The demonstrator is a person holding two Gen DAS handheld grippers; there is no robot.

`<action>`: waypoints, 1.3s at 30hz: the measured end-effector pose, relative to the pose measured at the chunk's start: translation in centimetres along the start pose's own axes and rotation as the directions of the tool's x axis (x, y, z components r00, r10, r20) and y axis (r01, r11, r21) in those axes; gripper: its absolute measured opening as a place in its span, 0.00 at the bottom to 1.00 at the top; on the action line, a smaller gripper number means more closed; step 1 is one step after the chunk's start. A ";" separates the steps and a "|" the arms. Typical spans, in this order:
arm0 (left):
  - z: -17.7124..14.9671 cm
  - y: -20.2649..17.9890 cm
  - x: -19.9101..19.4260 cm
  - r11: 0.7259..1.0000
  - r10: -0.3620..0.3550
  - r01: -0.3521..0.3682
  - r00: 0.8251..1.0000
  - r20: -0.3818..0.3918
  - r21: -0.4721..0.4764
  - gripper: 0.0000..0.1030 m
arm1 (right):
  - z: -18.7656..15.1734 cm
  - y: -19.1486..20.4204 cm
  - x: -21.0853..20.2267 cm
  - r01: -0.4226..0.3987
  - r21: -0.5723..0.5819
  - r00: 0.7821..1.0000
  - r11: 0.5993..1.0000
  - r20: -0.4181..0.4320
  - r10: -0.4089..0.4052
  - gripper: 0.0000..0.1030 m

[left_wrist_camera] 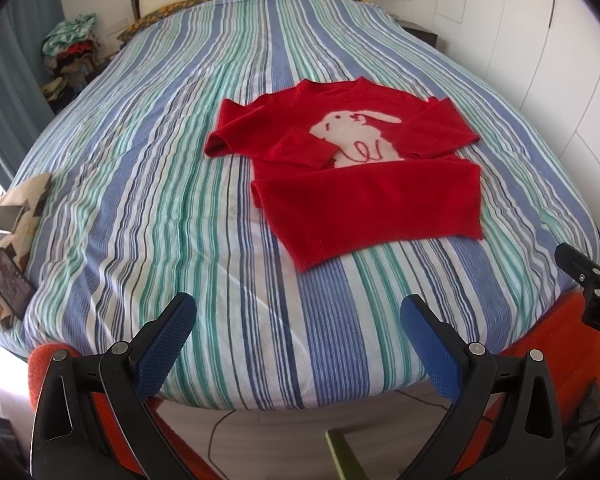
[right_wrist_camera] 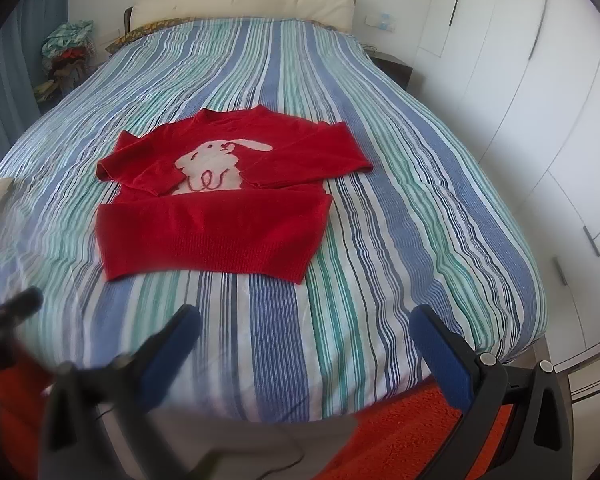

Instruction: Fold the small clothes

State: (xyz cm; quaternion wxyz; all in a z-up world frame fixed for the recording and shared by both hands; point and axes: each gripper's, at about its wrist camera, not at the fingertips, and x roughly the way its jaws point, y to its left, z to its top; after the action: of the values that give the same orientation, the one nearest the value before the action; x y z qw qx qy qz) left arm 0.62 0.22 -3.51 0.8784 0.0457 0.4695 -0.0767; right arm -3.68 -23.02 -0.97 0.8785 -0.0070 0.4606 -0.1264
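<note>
A small red sweater (left_wrist_camera: 364, 204) with a white rabbit on its chest lies flat on the striped bed (left_wrist_camera: 160, 184), hem toward me, both sleeves folded in across the front. It also shows in the right wrist view (right_wrist_camera: 216, 232). My left gripper (left_wrist_camera: 298, 312) is open and empty, held over the bed's near edge, short of the hem. My right gripper (right_wrist_camera: 306, 322) is open and empty too, also short of the hem. The right gripper shows at the right edge of the left wrist view (left_wrist_camera: 580, 268).
A cushion (left_wrist_camera: 8, 248) with a phone and a small box lies at the bed's left edge. A pile of clothes (left_wrist_camera: 70, 56) stands by the far left wall. White wardrobe doors (right_wrist_camera: 520, 120) run along the right. An orange rug (right_wrist_camera: 400, 436) lies below the bed's foot.
</note>
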 end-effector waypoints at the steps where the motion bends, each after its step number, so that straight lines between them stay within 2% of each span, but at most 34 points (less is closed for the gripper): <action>1: 0.0 0.4 0.3 1.000 -0.027 0.027 1.000 0.003 -0.011 0.99 | 0.0 0.0 0.0 -0.006 0.002 1.000 1.000 0.002 0.006 1.00; 4: 0.1 2.7 2.7 0.988 -0.134 0.132 0.991 -0.016 -0.077 0.99 | 0.0 -1.0 0.2 -0.057 0.036 0.998 0.998 0.033 0.056 1.00; 8: 0.4 5.6 8.4 0.976 -0.158 0.145 0.985 -0.073 -0.162 0.98 | -0.2 -4.1 3.0 -0.169 0.085 0.982 0.982 0.098 0.160 1.00; 9: 0.6 5.9 9.7 0.972 -0.182 0.165 0.980 -0.086 -0.170 0.98 | -0.3 -5.0 4.1 -0.213 0.096 0.973 0.972 0.116 0.202 1.00; 11: 1.1 5.8 11.9 0.967 -0.211 0.192 0.973 -0.096 -0.169 0.96 | -0.3 -6.5 7.1 -0.301 0.133 0.952 0.944 0.092 0.291 1.00; 12: 1.3 5.5 12.8 0.966 -0.221 0.204 0.971 -0.095 -0.161 0.93 | -0.3 -7.2 8.8 -0.348 0.158 0.937 0.924 0.073 0.341 1.00; 13: 1.5 5.1 13.7 0.965 -0.228 0.212 0.969 -0.096 -0.155 0.86 | -0.3 -7.7 10.4 -0.378 0.180 0.926 0.908 0.056 0.374 1.00; 15: 1.9 4.4 15.5 0.961 -0.247 0.230 0.963 -0.108 -0.152 0.79 | -0.5 -8.1 13.4 -0.421 0.214 0.904 0.881 0.022 0.427 0.99; 17: 2.0 4.0 17.2 0.959 -0.251 0.231 0.961 -0.117 -0.165 0.74 | -0.6 -8.3 16.1 -0.473 0.242 0.874 0.847 0.009 0.486 0.91; 20: 2.2 4.0 18.2 0.953 -0.254 0.235 0.964 -0.083 -0.192 0.71 | -0.3 -8.5 19.2 -0.532 0.282 0.834 0.798 0.013 0.551 0.79; 21: 2.3 4.0 18.3 0.949 -0.264 0.245 0.962 -0.075 -0.199 0.65 | -0.2 -8.4 20.1 -0.549 0.301 0.820 0.780 0.016 0.571 0.75; 23: 2.7 3.6 18.6 0.937 -0.303 0.281 0.950 -0.080 -0.208 0.49 | 0.0 -8.2 21.8 -0.587 0.347 0.784 0.731 0.020 0.620 0.69; 25: 2.9 3.1 19.0 0.931 -0.330 0.304 0.937 -0.110 -0.203 0.14 | 0.2 -7.3 22.7 -0.636 0.353 0.741 0.687 0.029 0.671 0.61; 26: 2.9 3.0 19.1 0.927 -0.345 0.318 0.931 -0.122 -0.199 0.06 | 0.4 -6.8 23.1 -0.655 0.347 0.721 0.671 0.021 0.692 0.45; 27: 2.8 2.8 18.9 0.929 -0.343 0.316 0.930 -0.134 -0.192 0.04 | 0.5 -6.2 23.4 -0.661 0.344 0.711 0.667 0.002 0.704 0.24; 29: 2.7 3.0 17.5 0.939 -0.329 0.307 0.935 -0.135 -0.156 0.03 | 0.5 -5.8 23.2 -0.655 0.336 0.709 0.677 -0.036 0.704 0.14; 31: 2.4 3.5 15.4 0.933 -0.352 0.336 0.927 -0.132 -0.128 0.03 | 0.7 -6.4 21.9 -0.670 0.322 0.698 0.669 -0.034 0.716 0.13; 35: 0.9 4.5 10.7 0.906 -0.423 0.414 0.893 -0.154 -0.085 0.03 | 1.0 -8.2 17.1 -0.697 0.263 0.678 0.668 -0.063 0.732 0.13; 37: -0.2 4.2 10.0 0.911 -0.413 0.408 0.891 -0.190 -0.065 0.03 | 0.6 -8.7 15.4 -0.694 0.258 0.664 0.673 -0.134 0.736 0.13; 39: -1.3 3.6 11.0 0.924 -0.379 0.378 0.896 -0.230 -0.051 0.03 | -0.2 -8.6 14.6 -0.659 0.257 0.672 0.706 -0.219 0.707 0.12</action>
State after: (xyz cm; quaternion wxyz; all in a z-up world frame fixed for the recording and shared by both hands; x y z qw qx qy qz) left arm 6.20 2.91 -13.39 0.7849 -0.0398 0.5703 -0.2390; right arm 2.26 -34.68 -11.76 0.7781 0.2546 0.5462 0.1770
